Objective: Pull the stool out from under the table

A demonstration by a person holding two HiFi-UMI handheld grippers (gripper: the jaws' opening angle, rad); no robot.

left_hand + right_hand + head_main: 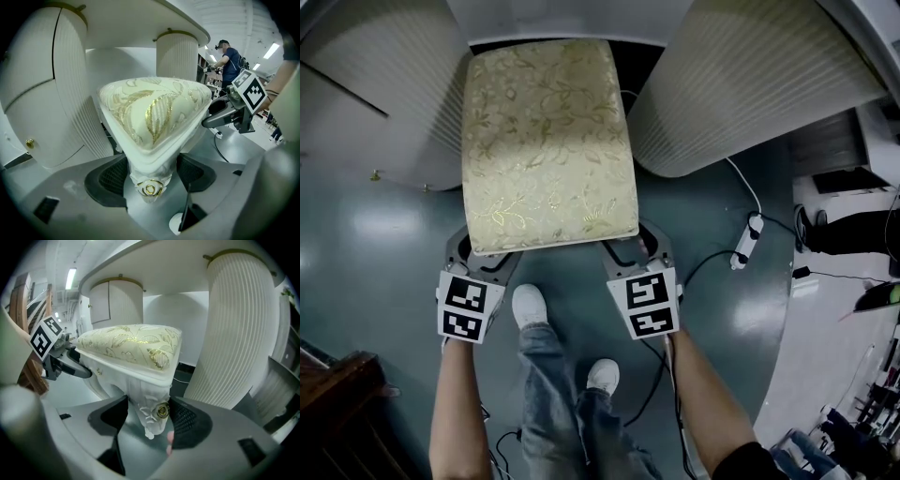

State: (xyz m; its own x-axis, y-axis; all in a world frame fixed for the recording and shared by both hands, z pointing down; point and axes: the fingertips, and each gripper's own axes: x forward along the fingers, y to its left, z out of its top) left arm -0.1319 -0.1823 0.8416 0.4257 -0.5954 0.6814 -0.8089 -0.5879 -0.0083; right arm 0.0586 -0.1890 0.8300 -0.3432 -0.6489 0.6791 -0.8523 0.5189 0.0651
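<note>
The stool (546,141) has a cream cushion with a gold floral pattern and white carved legs. It stands between the table's two ribbed white pedestals (741,84), its far end under the table top (562,19). My left gripper (487,255) is at the stool's near left corner, my right gripper (630,248) at its near right corner. In the left gripper view the jaws are closed on the corner leg (150,185) with its gold ornament. In the right gripper view the jaws clamp the other leg (152,413), just under the seat (131,345).
A white power strip (745,242) and cables lie on the grey floor at the right. The person's white shoes (528,305) stand just behind the stool. Dark wooden furniture (337,403) is at the lower left. Another person (232,58) stands far off.
</note>
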